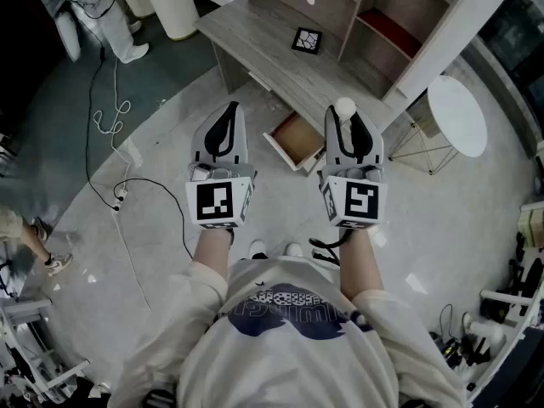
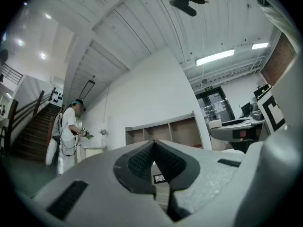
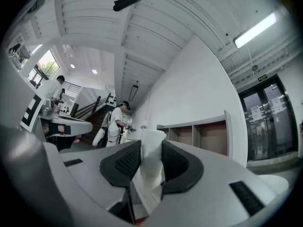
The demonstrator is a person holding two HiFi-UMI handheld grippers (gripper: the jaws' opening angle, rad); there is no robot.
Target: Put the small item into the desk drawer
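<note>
In the head view both grippers are held out in front of the person, above the floor. My right gripper [image 1: 345, 122] is shut on a small white item [image 1: 344, 106] that sticks up past its fingertips. In the right gripper view the white item [image 3: 149, 161] fills the gap between the dark pads [image 3: 124, 162]. My left gripper [image 1: 228, 116] is shut with nothing in it, its pads [image 2: 140, 161] meeting at the tips. The desk drawer [image 1: 297, 137] stands pulled open between and just beyond the two grippers, with a bare wooden inside.
The grey desk [image 1: 255, 25] with cubby shelves [image 1: 374, 15] lies ahead and bears a black marker tile [image 1: 307, 40]. A white round side table [image 1: 457, 116] stands at the right. Cables [image 1: 106, 121] trail over the floor at the left, near a person in white [image 1: 93, 7].
</note>
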